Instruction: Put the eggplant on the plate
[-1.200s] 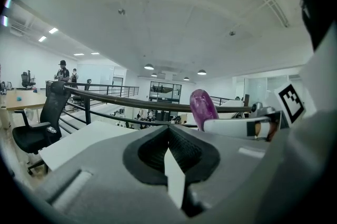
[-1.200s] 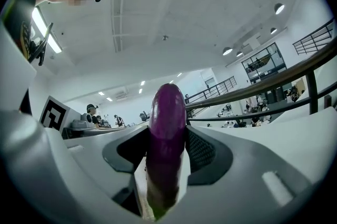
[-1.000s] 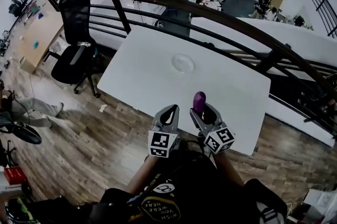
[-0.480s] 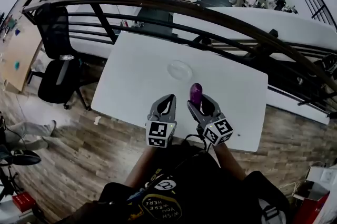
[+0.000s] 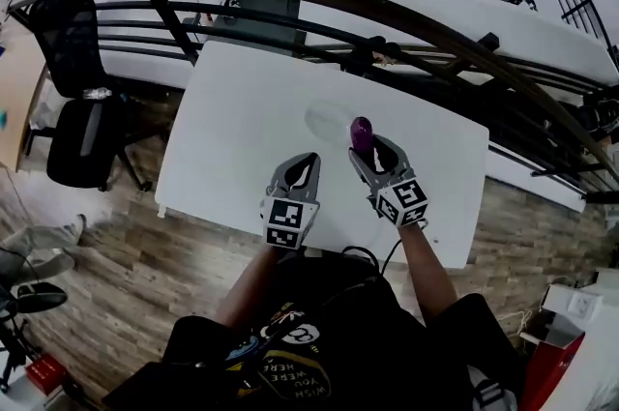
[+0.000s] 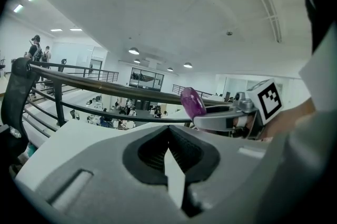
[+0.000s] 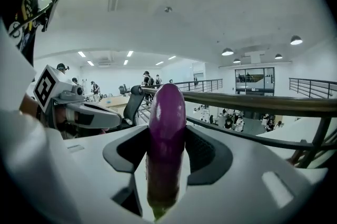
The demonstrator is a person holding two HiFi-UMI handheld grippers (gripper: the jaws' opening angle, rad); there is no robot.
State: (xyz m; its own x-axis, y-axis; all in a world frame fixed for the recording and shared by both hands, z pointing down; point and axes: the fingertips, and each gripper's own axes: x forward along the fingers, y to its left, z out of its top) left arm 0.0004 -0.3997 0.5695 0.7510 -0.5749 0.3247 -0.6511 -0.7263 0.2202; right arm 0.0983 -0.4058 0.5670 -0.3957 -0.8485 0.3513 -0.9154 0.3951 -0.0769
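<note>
A purple eggplant (image 5: 361,132) stands upright in my right gripper (image 5: 368,149), which is shut on its lower half. It hangs over the white table (image 5: 242,109), by the right rim of a clear glass plate (image 5: 326,121) that is faint against the tabletop. In the right gripper view the eggplant (image 7: 167,128) fills the gap between the dark pads (image 7: 202,152). My left gripper (image 5: 306,161) is shut on nothing, level with the right one and to its left. The left gripper view shows the eggplant (image 6: 193,103) and the right gripper (image 6: 224,118) beside it.
A dark curved railing (image 5: 406,17) runs along the table's far side, with a drop to a lower floor behind it. A black office chair (image 5: 79,124) stands left of the table on the wood floor. The person's arms and torso fill the bottom of the head view.
Both grippers have moved forward from the table's near edge to over the tabletop. The eggplant has come close to the plate's right rim. Neither gripper's state has changed.
</note>
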